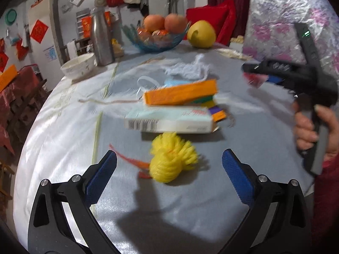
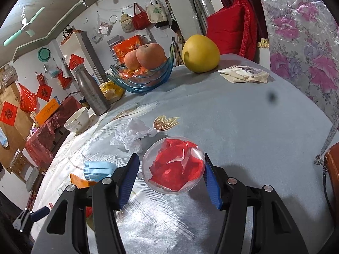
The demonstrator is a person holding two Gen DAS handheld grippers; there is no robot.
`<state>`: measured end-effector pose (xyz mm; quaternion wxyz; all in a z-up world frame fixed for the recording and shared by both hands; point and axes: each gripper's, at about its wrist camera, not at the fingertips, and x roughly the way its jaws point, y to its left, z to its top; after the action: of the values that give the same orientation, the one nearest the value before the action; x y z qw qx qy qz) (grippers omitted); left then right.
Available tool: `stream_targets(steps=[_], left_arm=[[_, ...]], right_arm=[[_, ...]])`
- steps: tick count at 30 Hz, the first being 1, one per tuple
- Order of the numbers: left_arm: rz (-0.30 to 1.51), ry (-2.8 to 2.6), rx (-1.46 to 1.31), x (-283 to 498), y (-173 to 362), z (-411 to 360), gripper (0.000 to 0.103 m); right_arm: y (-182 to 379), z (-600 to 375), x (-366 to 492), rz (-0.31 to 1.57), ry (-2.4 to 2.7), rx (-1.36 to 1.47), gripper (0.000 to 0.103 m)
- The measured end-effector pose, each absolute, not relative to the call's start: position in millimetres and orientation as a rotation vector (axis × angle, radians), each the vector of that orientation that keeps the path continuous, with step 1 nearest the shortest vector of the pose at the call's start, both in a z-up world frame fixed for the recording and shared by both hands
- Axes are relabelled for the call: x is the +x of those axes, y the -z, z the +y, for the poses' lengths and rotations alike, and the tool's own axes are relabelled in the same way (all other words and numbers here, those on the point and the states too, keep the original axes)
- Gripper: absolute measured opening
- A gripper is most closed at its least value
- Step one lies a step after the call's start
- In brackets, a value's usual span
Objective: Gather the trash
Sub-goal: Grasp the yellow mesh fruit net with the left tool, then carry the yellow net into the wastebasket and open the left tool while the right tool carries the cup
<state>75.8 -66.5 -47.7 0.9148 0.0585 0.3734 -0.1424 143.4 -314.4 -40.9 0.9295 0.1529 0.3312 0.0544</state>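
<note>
My right gripper (image 2: 171, 167) is shut on a clear plastic cup (image 2: 173, 165) stuffed with red wrapping, held above the tablecloth; it also shows in the left wrist view (image 1: 254, 76). My left gripper (image 1: 169, 165) is open and empty, its fingers either side of a yellow yarn ball (image 1: 171, 160) with an orange strip (image 1: 131, 160) beside it. Beyond lie a white carton (image 1: 169, 120), an orange box (image 1: 180, 94), crumpled white paper (image 2: 131, 135) and a blue face mask (image 2: 97, 169).
At the table's far side stand a glass fruit bowl (image 2: 142, 80), a yellow pomelo (image 2: 200, 53), a steel flask (image 2: 91, 91), a white bowl (image 2: 77, 119) and a folded cloth bag (image 2: 243, 74). A brown bag (image 2: 332, 169) is at the right edge.
</note>
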Motion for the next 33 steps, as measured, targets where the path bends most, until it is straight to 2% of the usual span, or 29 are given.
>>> stream_targets(steps=[1, 5, 7, 9, 16, 22, 33], left_arm=[[0.782, 0.315, 0.107, 80, 50, -66, 0.079], [0.81, 0.384, 0.077, 88, 54, -66, 0.066], [0.824, 0.408, 0.049, 89, 57, -64, 0.043], [0.81, 0.418, 0.017, 87, 55, -58, 0.038], [0.697, 0.391, -0.057, 57, 28, -20, 0.036], [0.611, 0.267, -0.099, 18, -8, 59, 0.036], [0.566, 0.033, -0.105, -49, -37, 193, 0.036]], right_arm=[[41, -314, 144, 0.678, -0.108, 0.313, 0.059], [41, -315, 145, 0.68, -0.099, 0.316, 0.059], [41, -315, 144, 0.674, -0.104, 0.314, 0.059], [40, -313, 143, 0.669, -0.112, 0.311, 0.059], [33, -307, 122, 0.599, -0.166, 0.312, 0.059], [25, -293, 94, 0.583, -0.262, 0.356, 0.059], [-34, -188, 44, 0.554, -0.502, 0.292, 0.059]])
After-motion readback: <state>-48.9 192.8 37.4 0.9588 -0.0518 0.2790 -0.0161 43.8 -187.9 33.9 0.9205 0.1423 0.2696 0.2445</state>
